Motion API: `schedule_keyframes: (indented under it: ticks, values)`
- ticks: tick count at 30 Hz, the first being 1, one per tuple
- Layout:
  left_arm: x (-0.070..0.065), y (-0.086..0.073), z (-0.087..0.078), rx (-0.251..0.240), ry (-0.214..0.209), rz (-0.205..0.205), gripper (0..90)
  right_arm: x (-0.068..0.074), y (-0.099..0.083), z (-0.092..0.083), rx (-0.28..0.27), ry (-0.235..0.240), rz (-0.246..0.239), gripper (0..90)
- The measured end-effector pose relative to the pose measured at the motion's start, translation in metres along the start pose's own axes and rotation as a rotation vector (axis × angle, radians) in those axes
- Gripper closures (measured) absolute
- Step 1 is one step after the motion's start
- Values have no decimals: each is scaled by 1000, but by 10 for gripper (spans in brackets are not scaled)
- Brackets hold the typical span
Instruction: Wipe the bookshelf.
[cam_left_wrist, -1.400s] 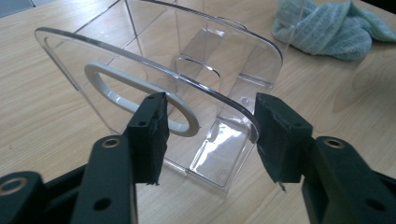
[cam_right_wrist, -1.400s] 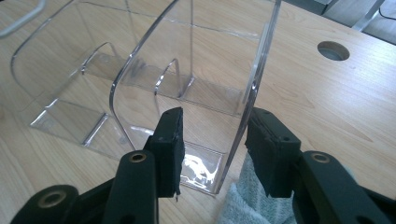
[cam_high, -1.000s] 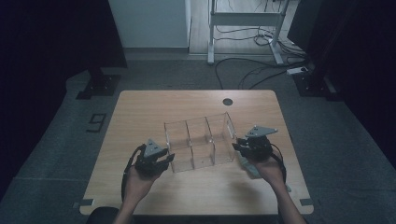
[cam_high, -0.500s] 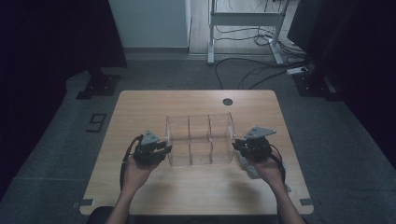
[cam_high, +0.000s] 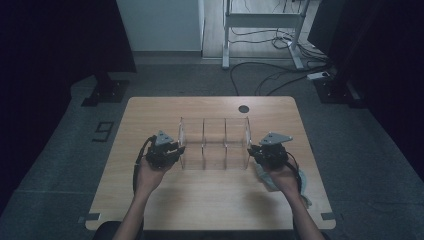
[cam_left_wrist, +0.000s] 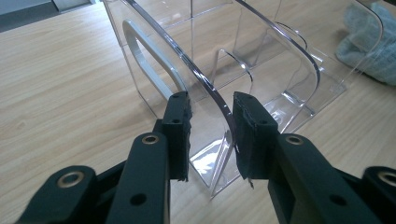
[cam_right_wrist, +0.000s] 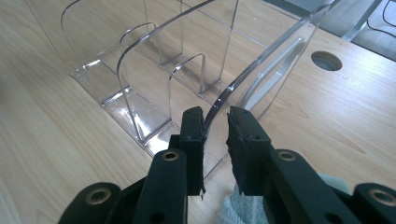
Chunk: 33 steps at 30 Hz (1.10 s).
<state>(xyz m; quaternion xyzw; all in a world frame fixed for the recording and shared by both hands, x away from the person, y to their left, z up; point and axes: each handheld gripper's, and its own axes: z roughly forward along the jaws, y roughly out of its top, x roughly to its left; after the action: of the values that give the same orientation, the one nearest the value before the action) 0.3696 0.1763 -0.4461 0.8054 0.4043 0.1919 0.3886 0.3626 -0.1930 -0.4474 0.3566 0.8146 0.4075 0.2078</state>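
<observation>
A clear acrylic organizer (cam_high: 215, 145) with several compartments stands square on the wooden table (cam_high: 150, 115). My left gripper (cam_high: 176, 150) is at its left end. The thin end wall (cam_left_wrist: 205, 88) runs between the jaws of my left gripper (cam_left_wrist: 211, 116) and touches one pad, with a wide gap to the other. My right gripper (cam_high: 252, 152) is at the right end and its jaws have just been closing. There the end wall (cam_right_wrist: 247, 70) passes between the jaws of my right gripper (cam_right_wrist: 215, 126) against one pad, with a narrow gap left.
A pale blue-green cloth (cam_high: 265, 177) lies under my right hand; it is also seen beyond the organizer (cam_left_wrist: 373, 42) and below the jaws (cam_right_wrist: 243, 210). A round cable hole (cam_high: 243, 108) sits near the table's far edge. Each end wall carries a white handle (cam_left_wrist: 149, 51).
The organizer has turned from skewed to square with the table. My left gripper moved away from the person with the left end. The right gripper stayed put.
</observation>
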Motion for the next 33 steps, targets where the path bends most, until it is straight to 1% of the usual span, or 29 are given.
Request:
schedule_keyframes:
  ticks: [4,8,9,11,12,14,17,18,19,21,22,24,27,29,33]
  values:
    - [3,2,4,-7,5,-7,686,-2,1,4,2,-7,2,750]
    - [4,1,4,-9,-1,-12,674,-2,1,5,1,-7,2,749]
    - [4,1,4,-9,0,-9,664,-2,1,4,0,-7,2,742]
    - [3,0,4,-9,12,-9,615,-1,1,3,-4,-6,1,721]
    - [2,0,3,-10,16,-5,585,-1,2,3,-2,-1,-1,698]
    - [2,-1,0,-9,28,6,507,1,2,2,-7,-4,-5,624]
    - [0,-1,-6,-16,19,8,406,3,4,-1,-15,2,-3,508]
    - [-1,-1,-9,-16,26,22,372,4,4,-3,-16,4,1,467]
    - [-3,-1,-11,-21,23,26,336,4,4,-3,-17,9,1,435]
    - [-7,-2,-18,-30,0,21,270,6,4,-6,-12,12,5,374]
    - [-8,-3,-21,-33,-7,26,252,6,4,-7,-9,17,4,357]
    - [-12,-6,-27,-38,-20,20,203,8,3,-9,-5,27,5,312]
    - [-16,-11,-35,-47,-53,3,172,11,1,-13,0,29,1,252]
    - [-18,-15,-40,-46,-71,0,163,13,-1,-16,-3,37,-4,217]
    - [-24,-25,-49,-28,-92,30,143,17,-7,-22,5,54,3,172]
